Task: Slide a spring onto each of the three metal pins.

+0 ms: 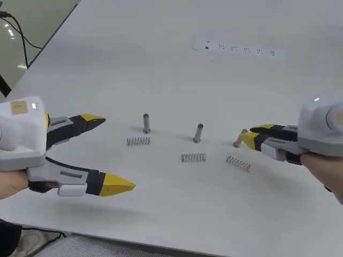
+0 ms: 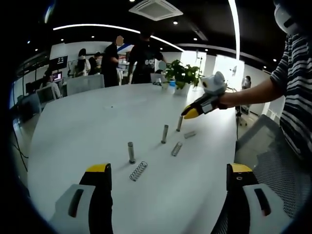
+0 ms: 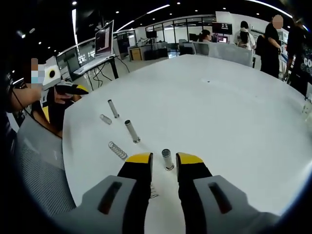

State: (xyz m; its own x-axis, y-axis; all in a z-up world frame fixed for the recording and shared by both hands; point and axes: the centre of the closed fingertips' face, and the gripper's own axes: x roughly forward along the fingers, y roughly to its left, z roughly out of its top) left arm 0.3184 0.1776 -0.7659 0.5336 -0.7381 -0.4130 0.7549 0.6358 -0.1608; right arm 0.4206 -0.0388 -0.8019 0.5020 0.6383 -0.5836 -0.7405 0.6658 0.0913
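Rightmost short steel pin [image 3: 167, 160] stands on white tabletop [image 1: 177, 219], between my right gripper [image 1: 251, 135] tips; jaws narrowly apart, gripping nothing. Its coiled wire spring [image 1: 238, 164] lies at 6 o'clock. Risk: a skewed close topples the pin. Left gripper [image 1: 115, 152] wide, empty.

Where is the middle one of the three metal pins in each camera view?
Head view: middle pin stands upright just right of picture centre, midway along the row.
Left gripper view: middle pin is just right of centre, second nearest in the row.
Right gripper view: middle pin is left of centre, second nearest in the row.
Shared landmark: the spring lying on the table beside it.
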